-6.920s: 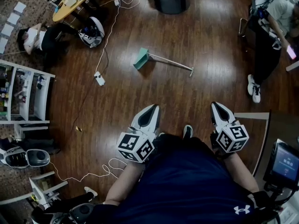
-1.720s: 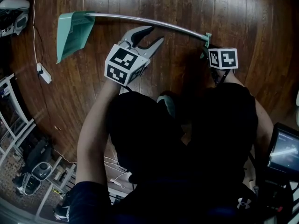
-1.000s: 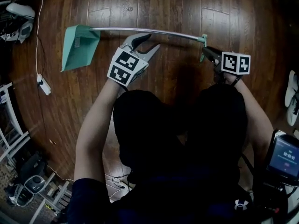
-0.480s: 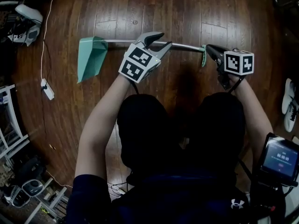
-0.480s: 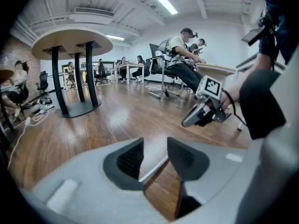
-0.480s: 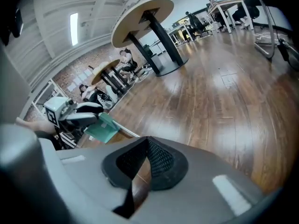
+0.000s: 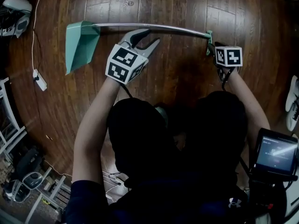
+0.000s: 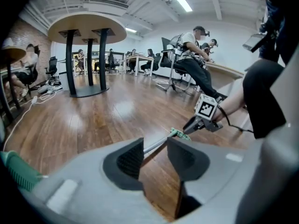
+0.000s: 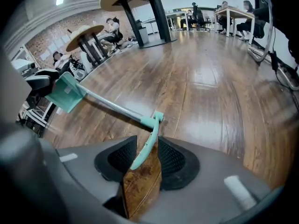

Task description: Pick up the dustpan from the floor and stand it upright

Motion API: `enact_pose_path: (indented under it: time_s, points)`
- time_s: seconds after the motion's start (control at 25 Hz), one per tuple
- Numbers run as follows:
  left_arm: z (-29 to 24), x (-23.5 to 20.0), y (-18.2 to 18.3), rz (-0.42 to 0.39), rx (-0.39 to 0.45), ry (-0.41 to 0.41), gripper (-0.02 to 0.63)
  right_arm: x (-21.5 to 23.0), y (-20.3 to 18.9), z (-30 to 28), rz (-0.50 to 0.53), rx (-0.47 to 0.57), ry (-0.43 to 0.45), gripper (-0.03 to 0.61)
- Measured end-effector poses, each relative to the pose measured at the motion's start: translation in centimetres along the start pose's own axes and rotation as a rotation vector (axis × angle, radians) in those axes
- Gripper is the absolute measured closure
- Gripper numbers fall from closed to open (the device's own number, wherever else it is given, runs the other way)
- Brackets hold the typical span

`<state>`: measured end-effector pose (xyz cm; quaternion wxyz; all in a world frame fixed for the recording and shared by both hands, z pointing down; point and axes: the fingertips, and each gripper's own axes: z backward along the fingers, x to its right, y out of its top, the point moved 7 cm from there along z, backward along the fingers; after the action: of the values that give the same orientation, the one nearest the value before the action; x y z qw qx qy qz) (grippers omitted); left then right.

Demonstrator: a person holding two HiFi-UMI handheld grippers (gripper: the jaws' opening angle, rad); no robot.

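On our right gripper (image 9: 145, 157) the jaws, just opening, loosely straddle the dustpan handle (image 9: 148, 136) to lever it up; our left gripper (image 8: 154, 157) hovers open, empty

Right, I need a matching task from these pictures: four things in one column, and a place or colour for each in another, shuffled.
1. scoop
2. grip
3. power strip
4. screen

A. lit, lower right of the head view
B. between the jaws of the right gripper
C. at the left end of the pole
D. white, by the head view's left edge

Pairs: 1-C, 2-B, 3-D, 4-A.
The right gripper's jaws have just been opening, with the grip between them.
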<state>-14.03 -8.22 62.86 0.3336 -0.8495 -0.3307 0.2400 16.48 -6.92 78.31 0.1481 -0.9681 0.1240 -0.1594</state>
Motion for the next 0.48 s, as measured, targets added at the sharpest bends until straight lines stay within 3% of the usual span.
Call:
enact_pose_path:
  time_s: [0.2, 0.36, 0.48]
  points:
    - [1.8, 1.0, 0.2, 0.034, 0.011, -0.001, 0.456, 0.9, -0.2, -0.2, -0.047, -0.073, -0.043, 0.425]
    - [0.9, 0.3, -1.9, 0.026, 0.014, 0.021, 0.456, 0.9, -0.3, -2.6, -0.102, -0.093, 0.029, 0.474]
    - [0.3, 0.1, -2.3, -0.004, 0.020, 0.036, 0.456, 1.0, 1.0, -1.6, -0.172, -0.030, 0.071, 0.488]
